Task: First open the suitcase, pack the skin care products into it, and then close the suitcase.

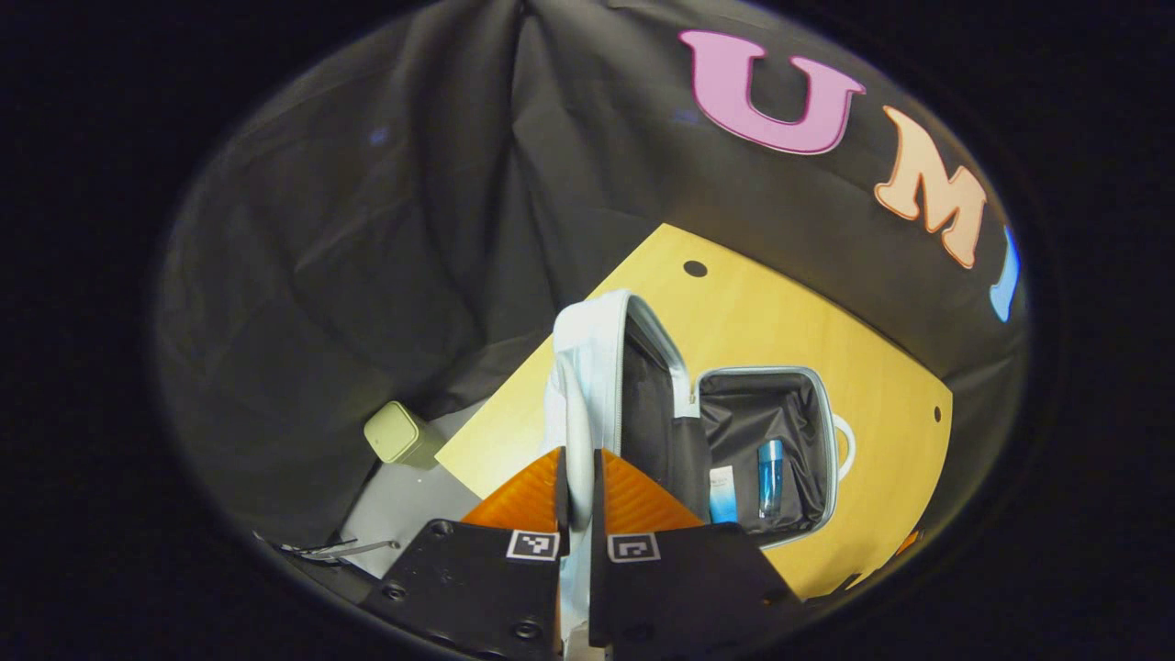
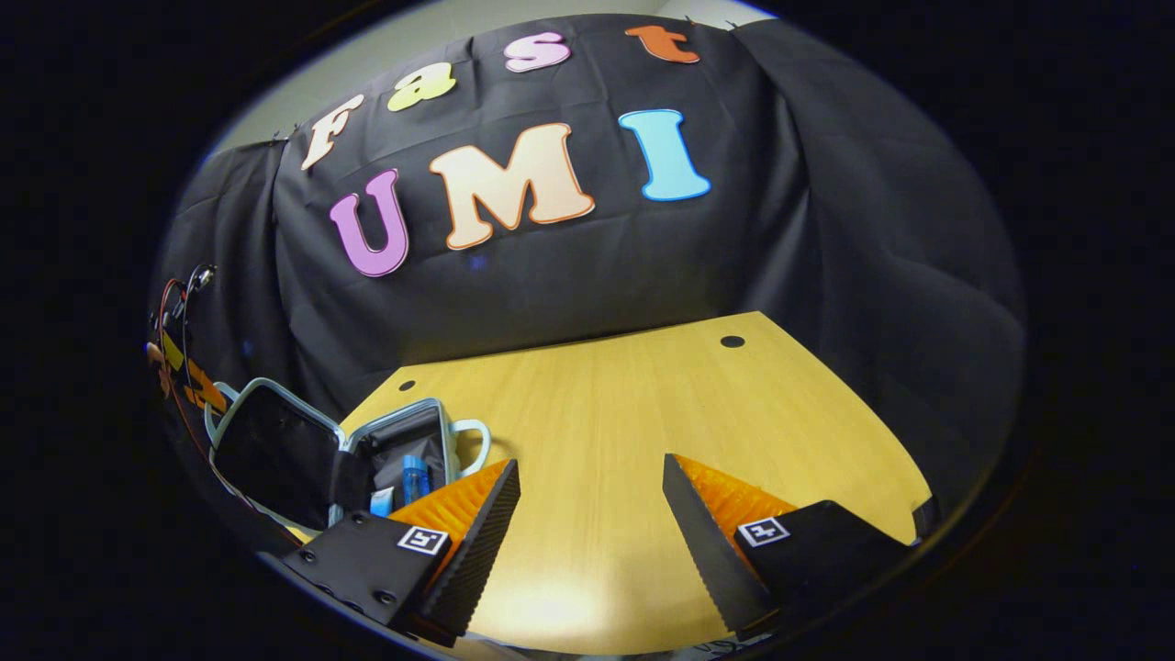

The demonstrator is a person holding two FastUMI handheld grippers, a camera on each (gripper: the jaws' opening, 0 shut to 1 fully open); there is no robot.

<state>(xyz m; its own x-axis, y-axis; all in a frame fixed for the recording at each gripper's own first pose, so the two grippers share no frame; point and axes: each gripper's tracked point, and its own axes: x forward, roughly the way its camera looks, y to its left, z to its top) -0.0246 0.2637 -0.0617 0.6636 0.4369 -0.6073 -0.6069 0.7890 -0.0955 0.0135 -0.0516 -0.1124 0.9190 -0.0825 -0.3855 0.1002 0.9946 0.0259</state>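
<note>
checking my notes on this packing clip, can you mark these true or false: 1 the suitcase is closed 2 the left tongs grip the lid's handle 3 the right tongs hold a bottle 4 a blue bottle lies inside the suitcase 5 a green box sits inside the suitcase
1. False. The suitcase is open, its lid raised.
2. True. The left tongs are shut on the lid's handle.
3. False. The right tongs are open over the bare table, holding nothing.
4. True. A blue bottle lies in the suitcase beside a white tube.
5. False. The green box sits off the table's edge, outside the suitcase.
</note>
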